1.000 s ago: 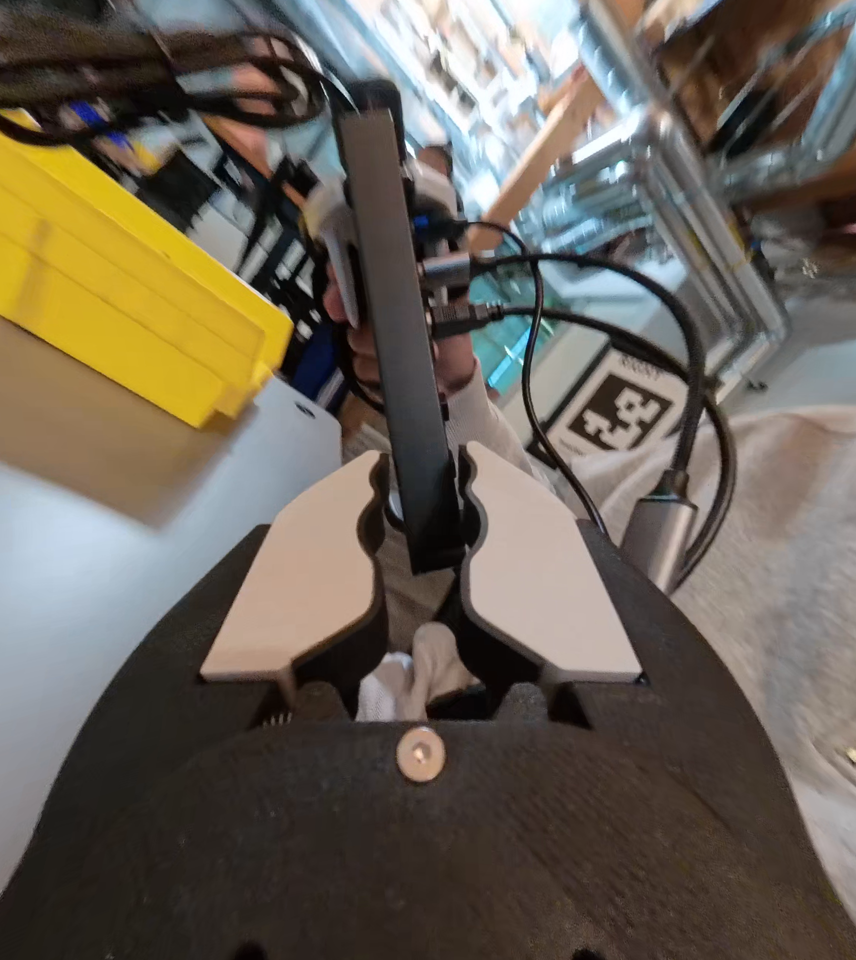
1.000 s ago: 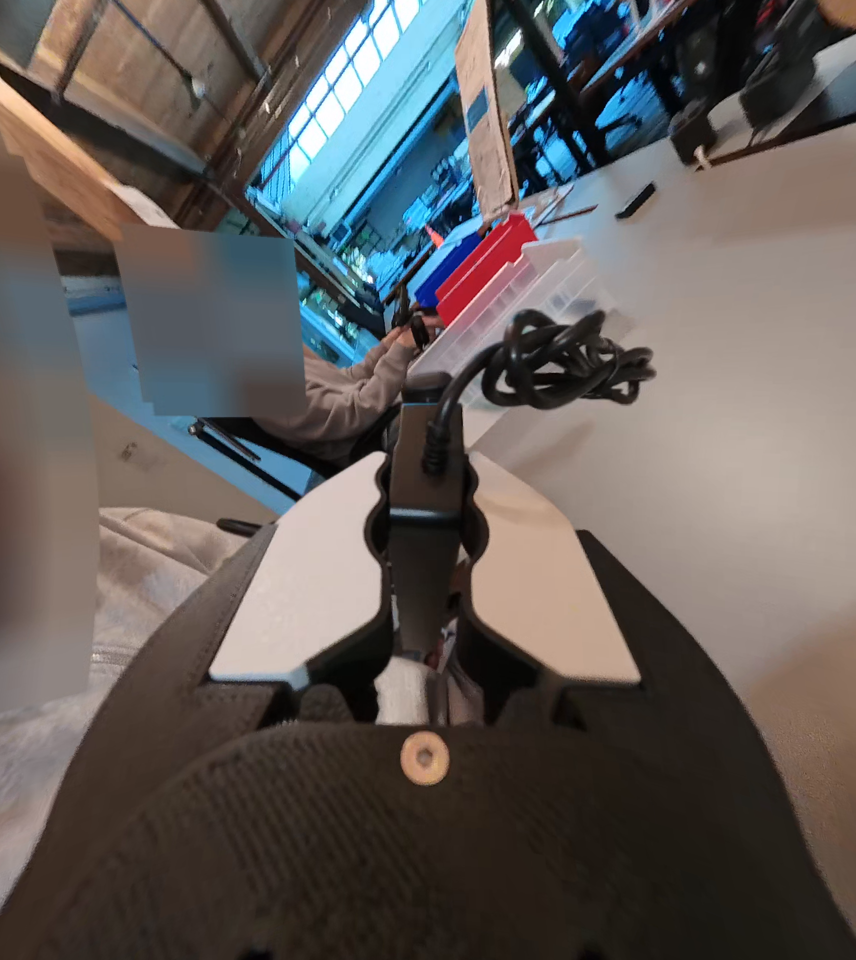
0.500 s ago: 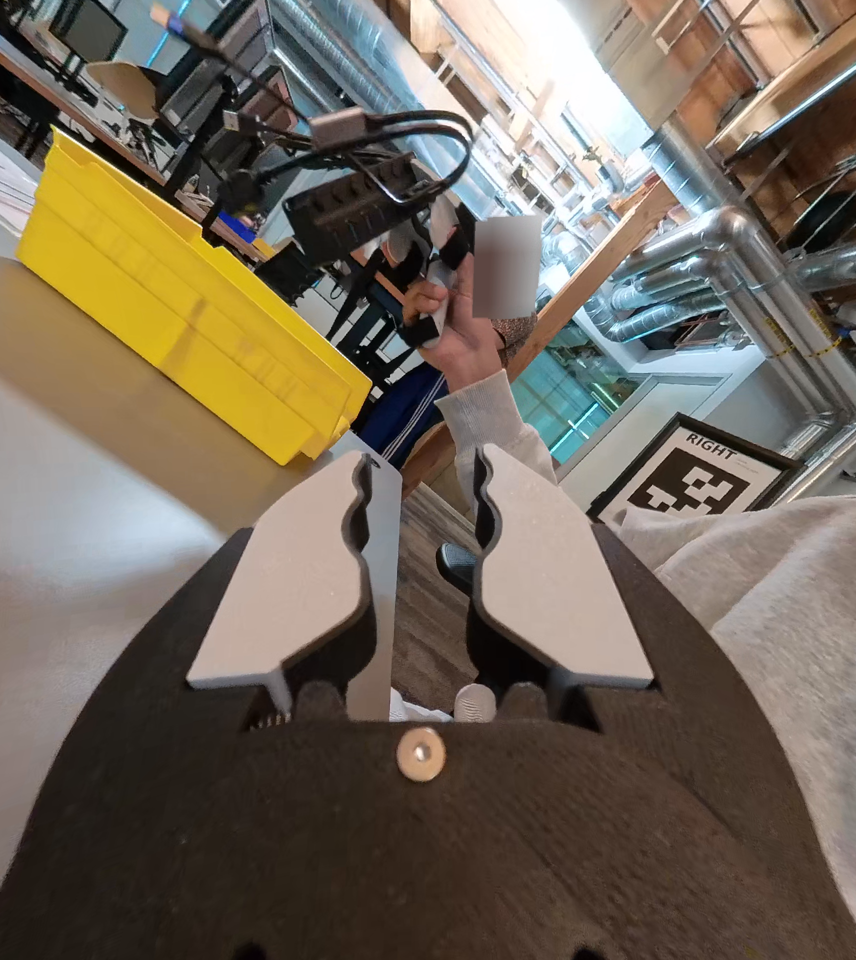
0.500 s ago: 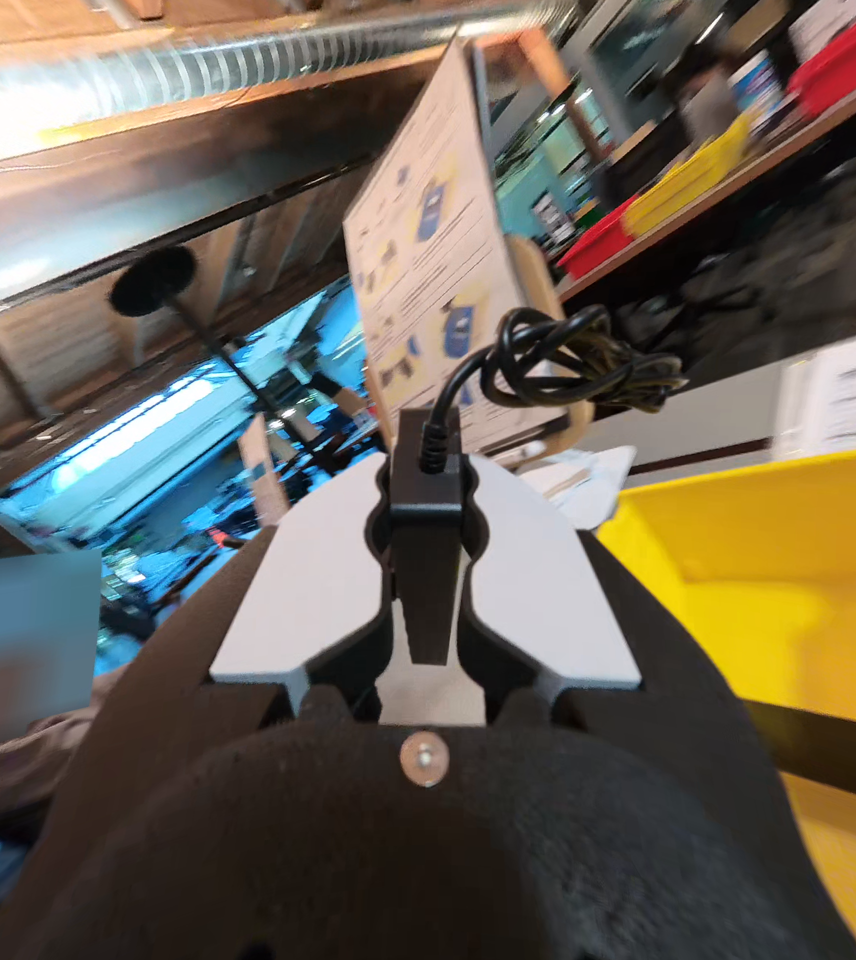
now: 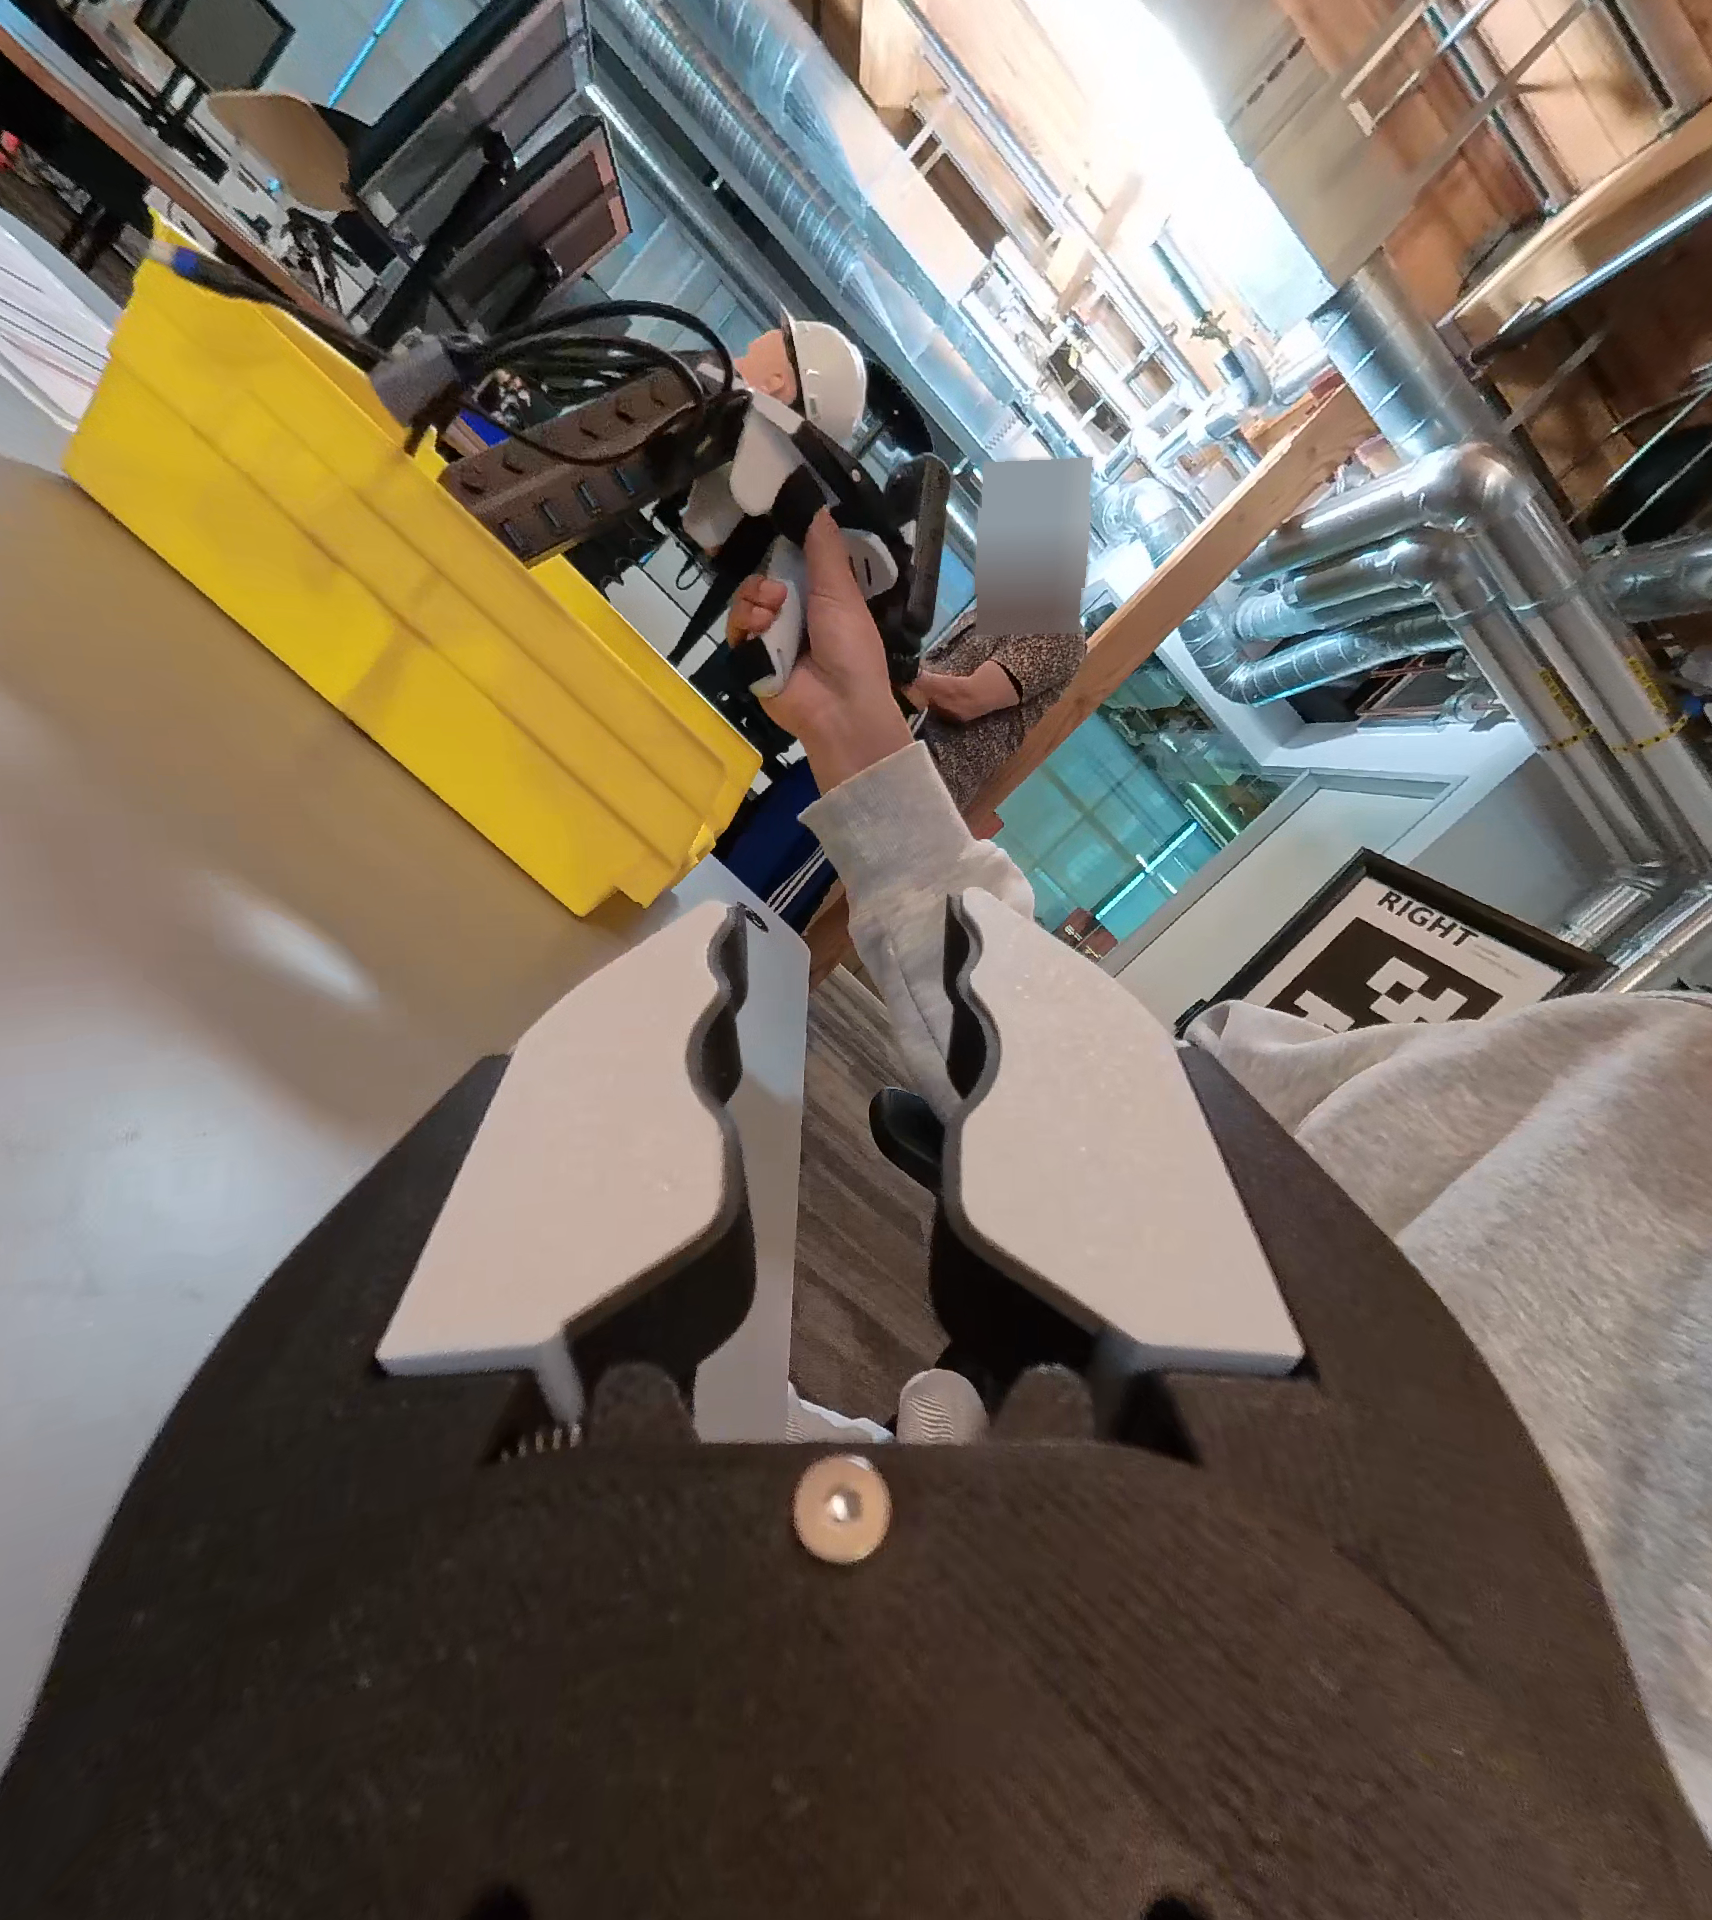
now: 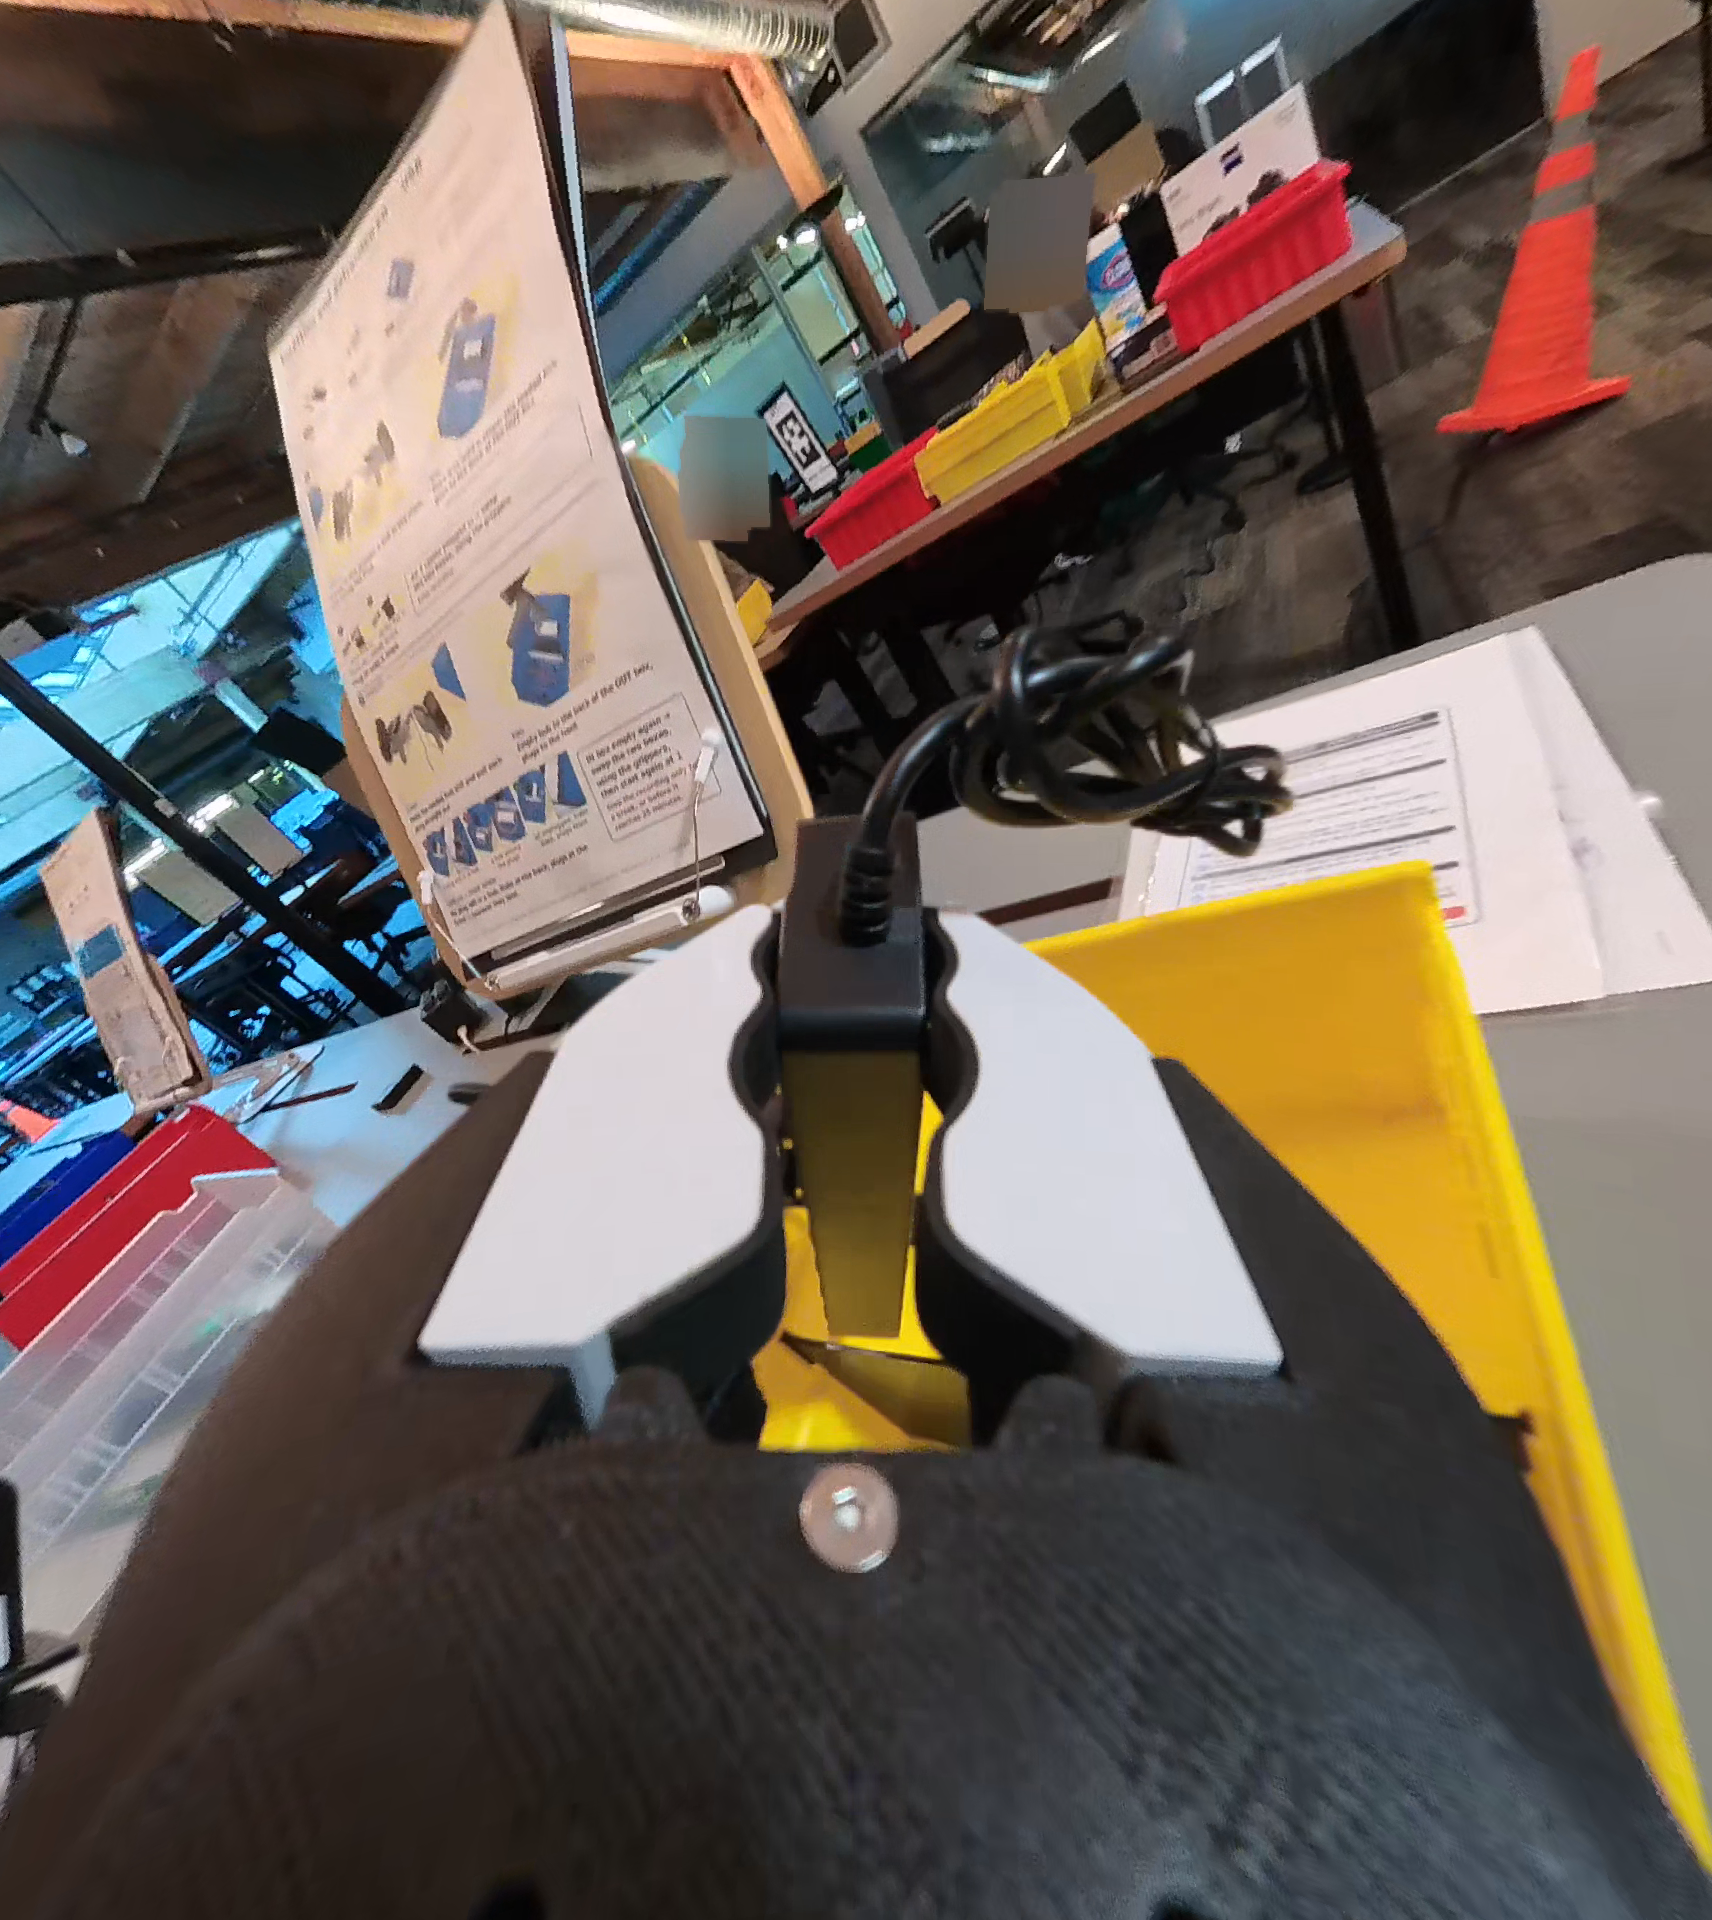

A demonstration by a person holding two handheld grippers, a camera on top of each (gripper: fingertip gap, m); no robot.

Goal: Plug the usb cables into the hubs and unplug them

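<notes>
In the right wrist view my right gripper (image 6: 852,920) is shut on a long black USB hub (image 6: 852,997), holding it by its end above a yellow bin (image 6: 1299,1091). The hub's black cable (image 6: 1122,758) hangs coiled just beyond the fingertips. In the left wrist view my left gripper (image 5: 852,914) is open and empty at the table's edge. Far ahead of it a hand holds the right gripper (image 5: 779,488) with the hub (image 5: 582,457) over the yellow bin (image 5: 395,613). Black USB cables (image 5: 561,353) loop above the hub.
The grey table (image 5: 52,1039) carries the yellow bin. Papers (image 6: 1454,810) lie beyond it. An instruction board (image 6: 478,540) stands behind. A clear box (image 6: 135,1320) and a red bin (image 6: 125,1195) sit at the left. My grey sleeve (image 5: 1558,1299) lies right of the left gripper.
My left gripper let go of the hub and drew back, open. My right gripper carried the hub away and now holds it lower, over the yellow bin.
</notes>
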